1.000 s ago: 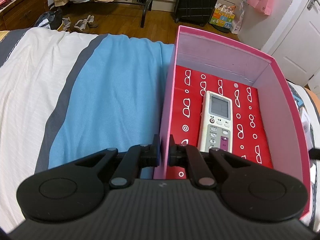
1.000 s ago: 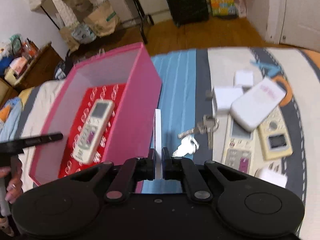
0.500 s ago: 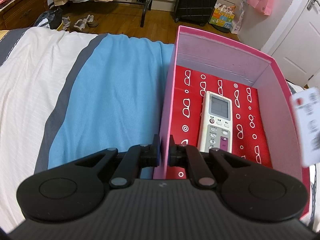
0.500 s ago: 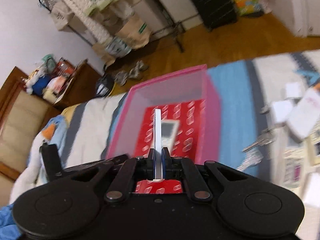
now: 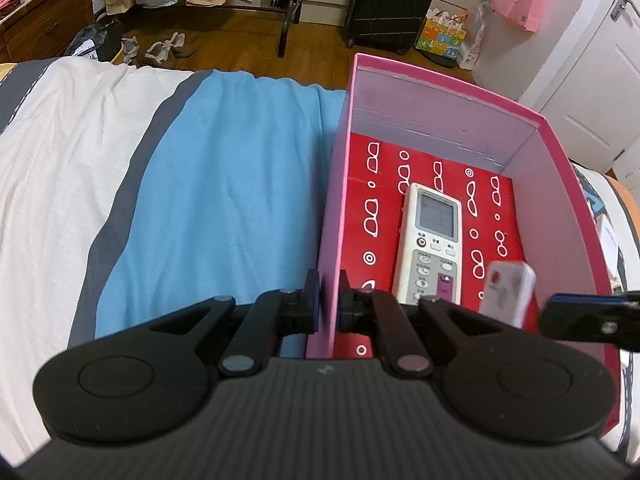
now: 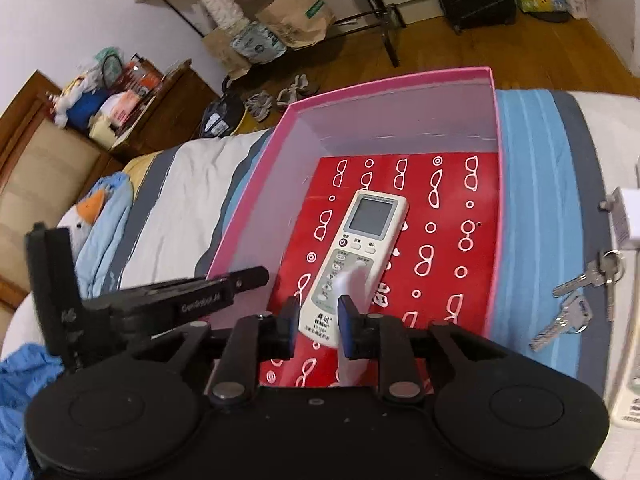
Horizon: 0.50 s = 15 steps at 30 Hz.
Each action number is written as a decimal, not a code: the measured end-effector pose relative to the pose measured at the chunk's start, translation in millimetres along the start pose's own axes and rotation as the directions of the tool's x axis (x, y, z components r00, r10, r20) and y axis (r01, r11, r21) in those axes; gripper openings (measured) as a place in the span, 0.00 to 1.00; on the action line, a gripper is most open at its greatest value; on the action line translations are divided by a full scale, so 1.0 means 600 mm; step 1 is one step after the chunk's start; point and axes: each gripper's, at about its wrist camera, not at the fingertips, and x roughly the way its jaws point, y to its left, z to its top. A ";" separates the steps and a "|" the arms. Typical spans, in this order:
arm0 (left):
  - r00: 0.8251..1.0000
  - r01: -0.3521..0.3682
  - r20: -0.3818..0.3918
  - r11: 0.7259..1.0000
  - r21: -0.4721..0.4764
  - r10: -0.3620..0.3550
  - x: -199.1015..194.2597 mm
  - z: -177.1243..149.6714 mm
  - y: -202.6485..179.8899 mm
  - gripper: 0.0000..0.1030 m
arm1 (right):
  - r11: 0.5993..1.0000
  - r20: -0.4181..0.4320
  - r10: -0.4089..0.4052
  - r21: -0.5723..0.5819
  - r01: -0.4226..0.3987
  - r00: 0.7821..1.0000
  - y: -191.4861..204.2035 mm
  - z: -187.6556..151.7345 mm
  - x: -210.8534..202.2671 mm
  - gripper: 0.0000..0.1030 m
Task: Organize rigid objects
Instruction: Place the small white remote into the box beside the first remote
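Note:
A pink box (image 5: 440,80) with a red patterned floor lies on the bed and holds a white remote (image 5: 432,240). My left gripper (image 5: 329,304) is shut on the box's left wall. My right gripper (image 6: 318,320) hovers over the near end of the box (image 6: 384,84), above the remote (image 6: 356,256). Its jaws are opening. A thin white card (image 6: 354,284) with a red mark sits blurred against the right pad, with a gap to the left pad. In the left wrist view the card (image 5: 508,296) hangs tilted inside the box.
Keys (image 6: 576,304), a white plug (image 6: 628,220) and another remote (image 6: 628,400) lie on the bedcover right of the box. A blue plush toy (image 6: 96,216) lies at the left. Beyond the bed are a wooden floor, paper bags and a black suitcase (image 5: 392,4).
My right gripper has swung left from the loose objects to above the box. Its jaws, shut on the card before, have parted and the card is slipping down. The left gripper has kept still.

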 end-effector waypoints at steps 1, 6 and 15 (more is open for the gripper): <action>1.000 -0.002 0.000 1.000 0.001 0.002 0.000 0.000 -0.001 0.06 | 1.000 -0.006 -0.005 -0.011 0.005 1.000 -0.002 0.002 -0.011 0.26; 1.000 -0.005 0.000 1.000 0.002 0.005 -0.002 0.003 -0.002 0.06 | 0.993 -0.033 -0.095 -0.076 0.093 0.995 -0.029 0.015 -0.088 0.35; 1.000 -0.010 -0.002 1.000 0.002 0.010 -0.003 0.004 -0.004 0.06 | 0.960 -0.174 -0.277 -0.003 0.281 0.945 -0.179 -0.009 -0.143 0.38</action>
